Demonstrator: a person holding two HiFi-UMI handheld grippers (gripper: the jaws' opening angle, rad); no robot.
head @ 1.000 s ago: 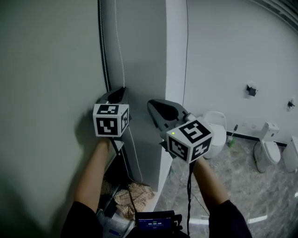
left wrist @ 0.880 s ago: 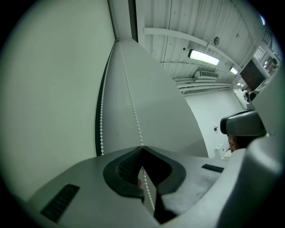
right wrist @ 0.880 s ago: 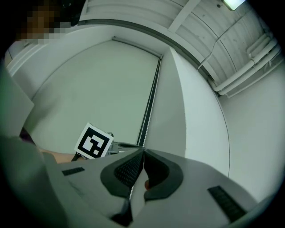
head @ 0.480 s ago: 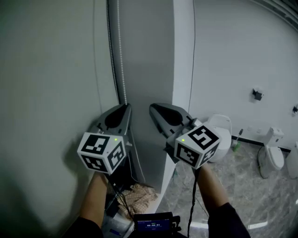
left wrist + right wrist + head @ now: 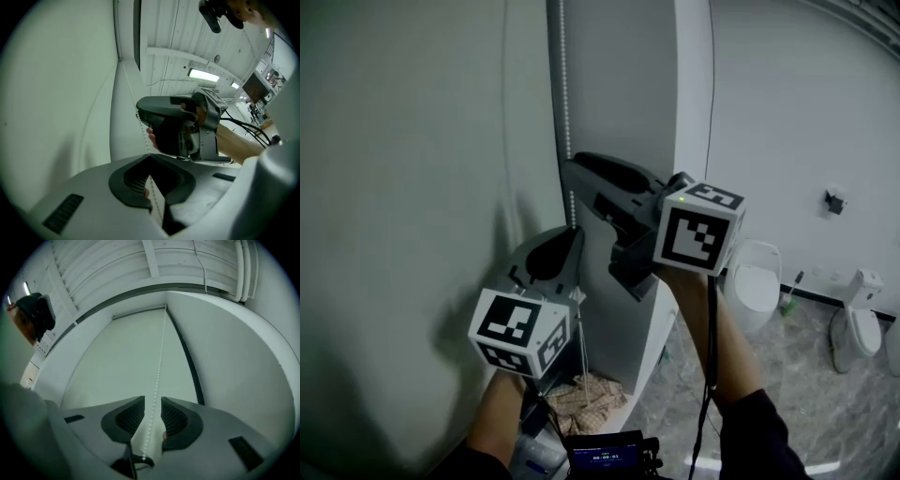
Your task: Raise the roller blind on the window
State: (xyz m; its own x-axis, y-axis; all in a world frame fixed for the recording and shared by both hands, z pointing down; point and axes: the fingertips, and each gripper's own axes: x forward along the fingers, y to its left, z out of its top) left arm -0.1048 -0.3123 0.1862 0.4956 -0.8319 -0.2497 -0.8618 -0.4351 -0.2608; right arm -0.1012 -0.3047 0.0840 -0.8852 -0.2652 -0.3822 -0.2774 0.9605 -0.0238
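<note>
This is a washroom with a big plain wall (image 5: 403, 187) on the left and a shiny stone floor (image 5: 787, 394) down on the right. The roller blind (image 5: 619, 84) is the tall grey sheet next to that wall, past a thin dark strip. It hangs far down and covers the window. A white post stands on its right side. Two white toilets (image 5: 753, 281) (image 5: 853, 319) sit by the far wall, well apart from the blind. A crumpled checked cloth (image 5: 586, 394) lies on the floor under the blind.

The right gripper (image 5: 152, 399) is held up high, with its marker cube (image 5: 698, 228) near the white post. Its jaws are a little bit apart. The bead chain (image 5: 563, 112) runs up between them, and the pads are not squeezing it.

The left gripper (image 5: 150, 157) is lower down, just under the right one. Its jaws are pressed together at the tips, and they pinch the same chain. The chain hangs just in front of the blind's left edge and goes up to the top of the blind.
</note>
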